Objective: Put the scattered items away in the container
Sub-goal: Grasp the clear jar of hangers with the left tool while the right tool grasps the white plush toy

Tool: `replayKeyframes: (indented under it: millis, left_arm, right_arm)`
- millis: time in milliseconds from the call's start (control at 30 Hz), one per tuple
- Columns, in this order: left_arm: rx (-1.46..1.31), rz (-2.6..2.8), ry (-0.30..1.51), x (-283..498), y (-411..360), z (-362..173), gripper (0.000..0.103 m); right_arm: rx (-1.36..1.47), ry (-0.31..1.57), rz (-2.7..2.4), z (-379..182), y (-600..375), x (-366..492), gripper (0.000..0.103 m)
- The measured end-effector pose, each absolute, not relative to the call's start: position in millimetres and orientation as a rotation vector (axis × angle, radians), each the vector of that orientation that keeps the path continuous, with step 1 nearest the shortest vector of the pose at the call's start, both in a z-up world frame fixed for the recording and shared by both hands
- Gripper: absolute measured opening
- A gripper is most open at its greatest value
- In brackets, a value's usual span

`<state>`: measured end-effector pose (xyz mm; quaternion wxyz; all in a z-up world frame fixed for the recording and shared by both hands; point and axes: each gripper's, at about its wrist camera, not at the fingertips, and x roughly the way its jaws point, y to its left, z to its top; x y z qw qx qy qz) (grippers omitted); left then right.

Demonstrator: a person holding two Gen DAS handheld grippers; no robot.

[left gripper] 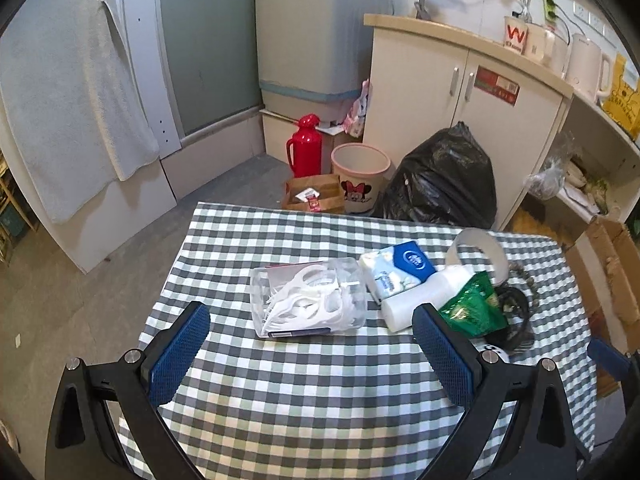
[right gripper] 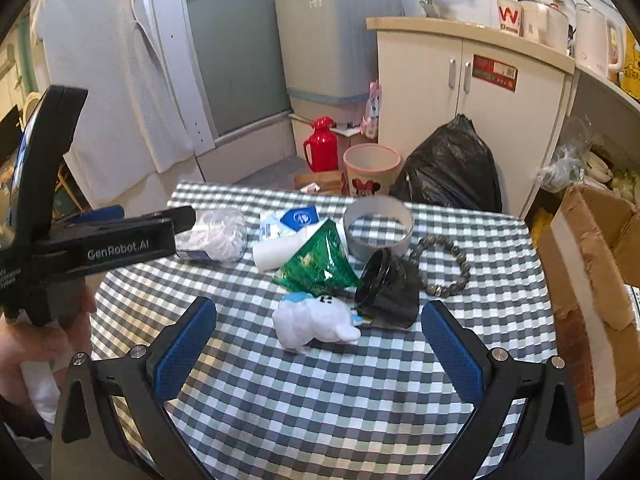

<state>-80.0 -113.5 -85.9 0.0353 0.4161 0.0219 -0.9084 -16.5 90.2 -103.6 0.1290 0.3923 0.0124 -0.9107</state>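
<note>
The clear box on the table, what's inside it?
The clear box lies on its side, full of white plastic floss picks. A dark label strip shows along its lower edge. What is underneath the pile of picks is hidden.

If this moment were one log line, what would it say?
left gripper: open, empty | right gripper: open, empty | white toy: on table, ahead of right gripper | nothing picked up

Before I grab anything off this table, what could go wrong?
The bracelet lies close to the table's right edge; a nudge might send it off. The green packet leans on the white bottle and black cup, so lifting one may shift the others. The clear box of floss picks lies on its side and might spill.
</note>
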Motion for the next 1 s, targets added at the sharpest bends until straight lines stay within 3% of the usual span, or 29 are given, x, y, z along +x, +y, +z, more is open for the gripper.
replayKeyframes:
  millis: [1000]
  left_arm:
    - [1.442,-2.720,0.159,-137.6,-118.2,-158.7,0.103]
  right_arm:
    - [1.301,0.068,-2.585,-161.9,75.7,-55.3,0.103]
